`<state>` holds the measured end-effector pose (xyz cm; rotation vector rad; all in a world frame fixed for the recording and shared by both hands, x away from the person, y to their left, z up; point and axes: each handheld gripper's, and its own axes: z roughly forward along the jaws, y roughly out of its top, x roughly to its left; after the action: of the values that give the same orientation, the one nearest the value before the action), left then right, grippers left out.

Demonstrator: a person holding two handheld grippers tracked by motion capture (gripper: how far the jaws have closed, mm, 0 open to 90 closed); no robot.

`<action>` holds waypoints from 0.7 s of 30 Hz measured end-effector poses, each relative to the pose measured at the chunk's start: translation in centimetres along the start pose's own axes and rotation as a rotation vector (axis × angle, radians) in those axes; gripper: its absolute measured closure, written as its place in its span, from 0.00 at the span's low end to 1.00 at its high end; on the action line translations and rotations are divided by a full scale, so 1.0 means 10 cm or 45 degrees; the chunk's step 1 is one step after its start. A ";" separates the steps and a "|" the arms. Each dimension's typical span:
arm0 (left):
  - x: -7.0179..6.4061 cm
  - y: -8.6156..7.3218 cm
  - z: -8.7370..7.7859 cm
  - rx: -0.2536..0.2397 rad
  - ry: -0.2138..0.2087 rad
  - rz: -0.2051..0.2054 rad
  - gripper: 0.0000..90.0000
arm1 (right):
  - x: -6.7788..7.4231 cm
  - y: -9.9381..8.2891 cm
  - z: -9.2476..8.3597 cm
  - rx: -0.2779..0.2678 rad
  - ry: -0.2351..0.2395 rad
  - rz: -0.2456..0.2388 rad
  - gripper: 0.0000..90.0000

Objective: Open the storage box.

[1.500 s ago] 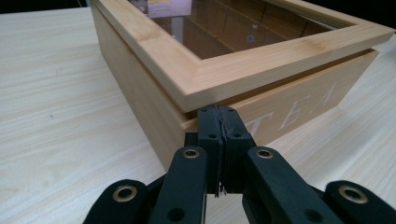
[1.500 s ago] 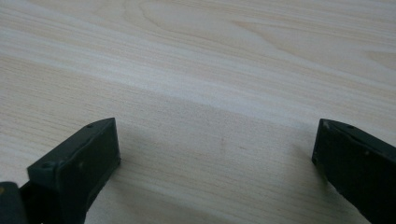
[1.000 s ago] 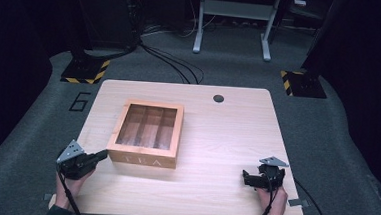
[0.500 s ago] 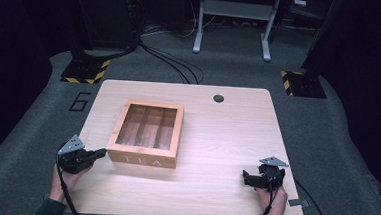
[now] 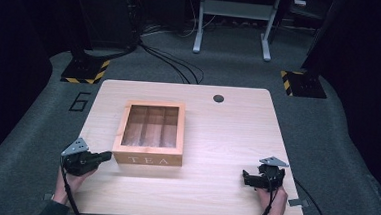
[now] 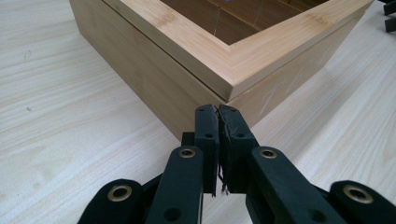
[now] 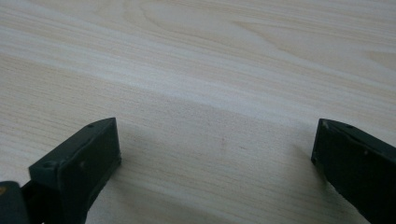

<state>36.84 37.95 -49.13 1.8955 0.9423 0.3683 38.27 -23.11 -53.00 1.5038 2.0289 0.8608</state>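
tea box [image 5: 149, 132] rigid wood, glass lid fragile: lift lid at near-left corner lip. your left gripper [image 6: 218, 112] jaws together there, right gripper [image 7: 215, 144] jaws apart over surface [image 5: 226, 140].

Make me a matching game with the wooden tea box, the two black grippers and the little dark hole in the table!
Things:
1. light wooden tea box with a see-through lid
2. left black gripper
3. right black gripper
4. small round dark hole in the table

States or places:
A. jaws wide apart over bare wood
B. near the table's far edge
C. jaws shut, tips at the box's near corner
D. lid closed, "TEA" on its front

Pairs: 1-D, 2-C, 3-A, 4-B
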 end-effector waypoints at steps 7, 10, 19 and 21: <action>0.00 0.04 0.00 0.016 -0.035 0.008 0.95 | 0.00 0.00 0.00 0.000 -0.001 0.000 0.01; 0.00 0.06 0.01 0.025 -0.037 0.013 0.93 | 0.00 0.00 0.00 0.000 -0.001 0.000 0.01; -0.01 0.03 0.02 -0.019 -0.017 -0.009 0.94 | 0.00 0.00 0.00 0.000 -0.001 0.000 0.01; 0.01 0.03 0.01 -0.024 -0.030 -0.017 0.94 | 0.00 0.00 0.00 0.000 -0.001 0.000 0.01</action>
<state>37.11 37.83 -48.94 1.8721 0.9323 0.3455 38.26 -23.10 -53.00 1.5040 2.0283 0.8600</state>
